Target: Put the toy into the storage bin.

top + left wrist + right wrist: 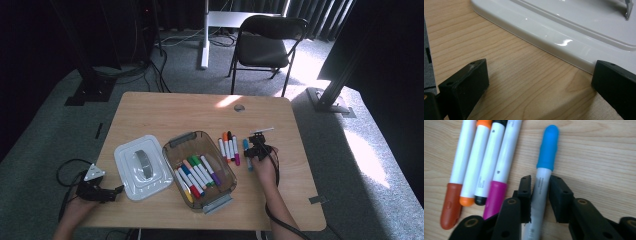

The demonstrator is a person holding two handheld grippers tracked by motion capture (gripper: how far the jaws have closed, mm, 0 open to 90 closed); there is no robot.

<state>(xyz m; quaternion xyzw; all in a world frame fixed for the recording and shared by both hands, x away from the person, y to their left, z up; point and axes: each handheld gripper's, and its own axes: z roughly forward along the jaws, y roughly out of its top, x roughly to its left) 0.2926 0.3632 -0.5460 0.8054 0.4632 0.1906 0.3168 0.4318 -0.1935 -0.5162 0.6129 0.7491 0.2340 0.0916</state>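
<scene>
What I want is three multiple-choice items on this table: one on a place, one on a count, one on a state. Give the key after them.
1. Where is the white lid?
A. Flat on the table, left of the clear bin
B. Closed on top of the bin
C. Held in the air

2. How many loose markers lie in the row beside the blue-capped marker?
A. Two
B. Four
C. Seven

3. What state are the right tongs in?
A. Wide open above the bin
B. Shut on the blue-capped marker
C. Shut on the lid

Key: 1 A, as the high view shows the lid lying beside the bin's left side. 2 B, as brown, orange, black and magenta caps lie side by side. 3 B, as both jaws press on the marker's white barrel.
</scene>
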